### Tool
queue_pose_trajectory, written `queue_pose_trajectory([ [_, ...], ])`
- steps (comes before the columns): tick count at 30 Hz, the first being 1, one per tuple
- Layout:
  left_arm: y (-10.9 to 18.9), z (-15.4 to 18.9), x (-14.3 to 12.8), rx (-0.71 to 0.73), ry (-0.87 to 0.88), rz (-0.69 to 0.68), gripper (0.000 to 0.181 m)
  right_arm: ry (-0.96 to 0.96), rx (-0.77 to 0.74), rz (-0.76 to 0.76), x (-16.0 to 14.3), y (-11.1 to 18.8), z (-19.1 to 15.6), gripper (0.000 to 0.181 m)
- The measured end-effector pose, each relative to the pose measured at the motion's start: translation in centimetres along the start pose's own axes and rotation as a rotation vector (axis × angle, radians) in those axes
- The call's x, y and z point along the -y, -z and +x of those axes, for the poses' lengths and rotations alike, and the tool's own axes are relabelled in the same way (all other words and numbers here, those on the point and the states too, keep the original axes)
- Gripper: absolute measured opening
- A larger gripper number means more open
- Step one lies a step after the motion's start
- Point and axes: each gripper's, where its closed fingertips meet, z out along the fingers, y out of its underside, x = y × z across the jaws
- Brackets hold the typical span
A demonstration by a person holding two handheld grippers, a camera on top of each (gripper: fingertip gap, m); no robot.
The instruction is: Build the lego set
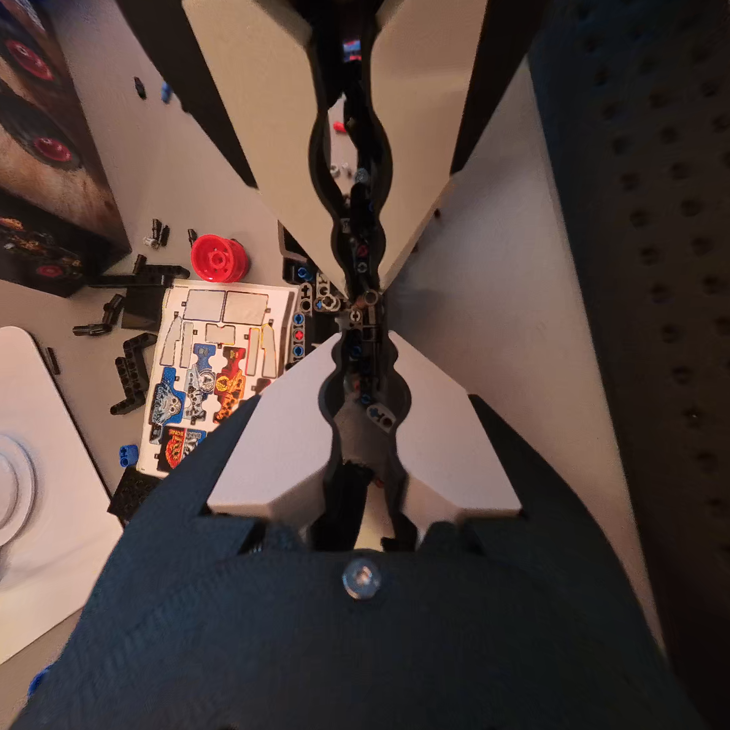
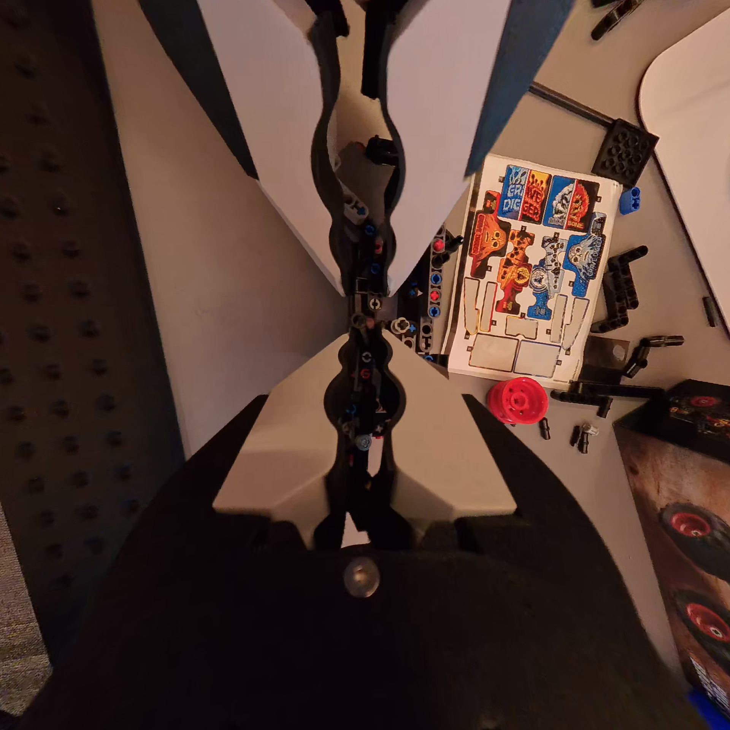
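Both grippers meet nose to nose over the desk [image 1: 493,276], each pinched onto the same partly built lego chassis [image 1: 357,316], a long narrow Technic frame of black and grey beams with blue and red pins, held between them just above the desk surface. Left gripper [image 1: 361,339] is clamped on one end of the chassis, right gripper [image 2: 365,335] clamped on the other end; the jaws stand nearly together with only the frame's width in the gap. Loose parts lie beside it: red wheel hub [image 1: 219,258], sticker sheet [image 1: 213,367], black angled beams [image 1: 128,373], a blue connector [image 1: 127,454], black square plate [image 2: 626,152], the set's box [image 1: 43,189] at the edge. Handling judgement: the chassis is light, rigid plastic, but pin joints can pop apart under twist or hard squeeze, and smooth beam faces may slip. Best hold looks like the flat sides of the long beams, not the protruding pins or the small grey connectors in the middle. Keep both ends level to avoid bending it.
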Motion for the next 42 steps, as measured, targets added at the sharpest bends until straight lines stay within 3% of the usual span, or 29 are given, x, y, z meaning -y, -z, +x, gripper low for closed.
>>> queue_pose_trajectory([
  [5, 0.0, -0.2, 0.2, 0.172, -0.077, 0.021, 0.012, -0.010, 0.006, 0.006, -0.1, 0.0, 0.0, 0.006],
  [14, 0.4, -0.1, 0.1, 0.384, -0.348, -0.169, 0.010, -0.005, 0.010, 0.013, -0.1, 0.0, -0.2, 0.006],
  [24, 0.3, -0.2, 0.6, 0.049, 0.152, 0.141, 0.011, -0.006, 0.008, 0.019, 0.0, 0.0, 0.1, 0.007],
  [26, 0.3, -0.2, 0.6, 0.079, 0.130, 0.148, 0.011, -0.010, 0.014, 0.024, -0.1, 0.0, 0.0, 0.007],
  [31, 0.4, -0.1, 0.3, 0.333, -0.157, -0.025, 0.010, -0.012, 0.018, 0.027, 0.0, -0.1, -0.2, 0.006],
  [35, 0.5, 0.2, 0.3, 0.432, -0.257, -0.048, 0.011, -0.007, 0.021, 0.036, 0.1, -0.1, -0.5, 0.006],
  [39, 0.5, 0.4, 0.3, 0.204, 0.046, 0.062, 0.013, 0.004, 0.024, 0.049, 0.2, -0.1, -0.5, 0.006],
  [42, 0.3, 0.7, 0.9, 0.115, 0.081, 0.067, 0.014, 0.011, 0.035, 0.069, 0.4, -0.1, -0.7, 0.007],
])
